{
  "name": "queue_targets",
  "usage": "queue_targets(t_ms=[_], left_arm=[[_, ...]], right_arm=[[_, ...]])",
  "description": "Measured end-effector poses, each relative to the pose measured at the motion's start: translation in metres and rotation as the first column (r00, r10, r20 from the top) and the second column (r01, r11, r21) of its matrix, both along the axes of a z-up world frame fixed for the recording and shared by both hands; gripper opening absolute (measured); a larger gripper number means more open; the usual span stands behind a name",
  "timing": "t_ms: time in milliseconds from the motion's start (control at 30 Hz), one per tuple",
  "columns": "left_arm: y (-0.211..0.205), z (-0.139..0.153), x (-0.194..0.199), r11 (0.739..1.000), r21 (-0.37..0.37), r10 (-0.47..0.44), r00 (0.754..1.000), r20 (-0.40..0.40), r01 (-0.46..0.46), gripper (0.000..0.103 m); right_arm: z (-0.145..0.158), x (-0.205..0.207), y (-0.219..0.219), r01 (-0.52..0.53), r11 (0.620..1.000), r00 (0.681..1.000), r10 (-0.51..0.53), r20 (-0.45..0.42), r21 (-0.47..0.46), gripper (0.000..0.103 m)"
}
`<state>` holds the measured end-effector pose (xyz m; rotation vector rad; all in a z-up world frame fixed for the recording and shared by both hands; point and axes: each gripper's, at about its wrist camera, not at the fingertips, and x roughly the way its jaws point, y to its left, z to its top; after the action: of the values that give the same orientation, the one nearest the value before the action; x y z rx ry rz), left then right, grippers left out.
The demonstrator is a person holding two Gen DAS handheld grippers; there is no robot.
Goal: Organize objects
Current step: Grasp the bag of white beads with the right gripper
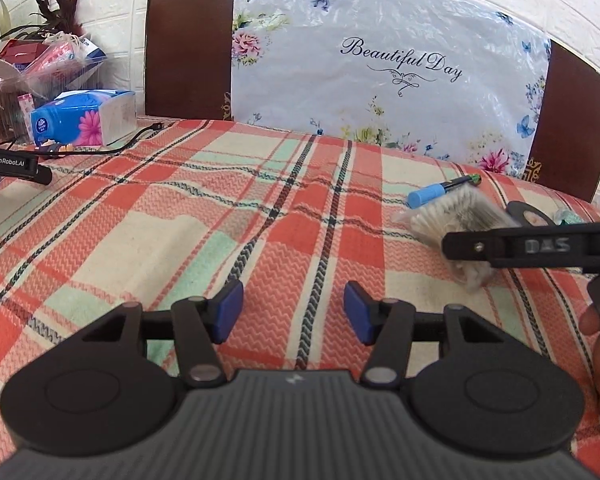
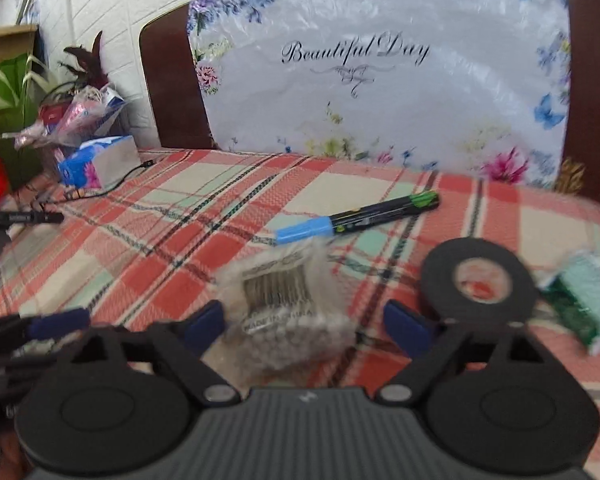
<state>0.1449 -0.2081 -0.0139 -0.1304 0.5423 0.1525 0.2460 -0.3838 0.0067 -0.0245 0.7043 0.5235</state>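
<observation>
A clear bag of cotton swabs (image 2: 288, 312) lies on the plaid cloth between the open blue pads of my right gripper (image 2: 304, 326), apart from both pads. It also shows in the left wrist view (image 1: 452, 224), partly behind the right gripper's finger (image 1: 540, 246). A black marker with a blue cap (image 2: 356, 216) lies just beyond it. A black tape roll (image 2: 480, 280) and a green packet (image 2: 584, 296) lie to the right. My left gripper (image 1: 294, 312) is open and empty over bare cloth, left of the swabs.
A floral "Beautiful Day" plastic-wrapped cushion (image 1: 380, 68) leans on the brown headboard (image 1: 188, 40) at the back. A blue tissue pack (image 1: 84, 118), a black cable (image 1: 132, 140), gift clutter and plants sit at the far left.
</observation>
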Motion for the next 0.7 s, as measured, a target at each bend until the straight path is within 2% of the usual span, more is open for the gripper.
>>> queue_targets(t_ms=[133, 233, 300, 467, 500, 533, 567, 600, 633, 700], left_arm=[[0.0, 0.0, 0.001, 1.0, -0.004, -0.001, 1.0, 0.0, 0.001, 0.059], [0.0, 0.0, 0.001, 1.0, -0.004, -0.003, 1.0, -0.001, 0.003, 0.059], [0.001, 0.0, 0.002, 1.0, -0.008, -0.014, 1.0, -0.004, 0.014, 0.062], [0.0, 0.001, 0.004, 0.998, -0.016, -0.055, 0.998, -0.014, 0.055, 0.073], [-0.001, 0.002, 0.005, 0.997, -0.015, -0.071, 0.997, -0.022, 0.07, 0.077], [-0.003, 0.003, 0.006, 0.996, -0.01, -0.087, 0.996, -0.036, 0.086, 0.079], [-0.007, 0.005, 0.007, 0.995, -0.008, -0.102, 0.993, -0.053, 0.102, 0.079], [-0.011, 0.009, 0.006, 0.991, -0.034, -0.128, 0.99, -0.063, 0.126, 0.079], [-0.015, 0.013, 0.004, 0.982, -0.098, -0.167, 0.984, -0.056, 0.161, 0.077], [-0.032, 0.023, -0.001, 0.944, -0.211, -0.262, 0.965, -0.022, 0.252, 0.076]], right_arm=[[-0.002, -0.009, 0.0, -0.019, 0.999, 1.0, 0.019, 0.002, -0.029, 0.035], [0.0, -0.031, -0.014, -0.029, 0.999, 1.0, 0.029, 0.011, -0.043, 0.027], [0.001, -0.052, -0.028, -0.032, 0.999, 0.999, 0.032, 0.0, -0.035, 0.027], [0.01, -0.111, -0.087, -0.034, 0.998, 0.992, 0.041, -0.123, 0.059, 0.027], [0.012, -0.121, -0.104, -0.038, 0.995, 0.986, 0.053, -0.16, 0.095, 0.031], [0.012, -0.131, -0.12, -0.031, 0.993, 0.982, 0.051, -0.179, 0.116, 0.041], [0.014, -0.144, -0.137, 0.014, 0.994, 0.985, 0.005, -0.17, 0.109, 0.052], [0.016, -0.155, -0.154, 0.083, 0.994, 0.989, -0.073, -0.132, 0.076, 0.08], [0.018, -0.165, -0.17, 0.159, 0.987, 0.984, -0.156, -0.082, 0.032, 0.09], [0.021, -0.182, -0.191, 0.25, 0.968, 0.967, -0.251, -0.036, -0.027, 0.083]])
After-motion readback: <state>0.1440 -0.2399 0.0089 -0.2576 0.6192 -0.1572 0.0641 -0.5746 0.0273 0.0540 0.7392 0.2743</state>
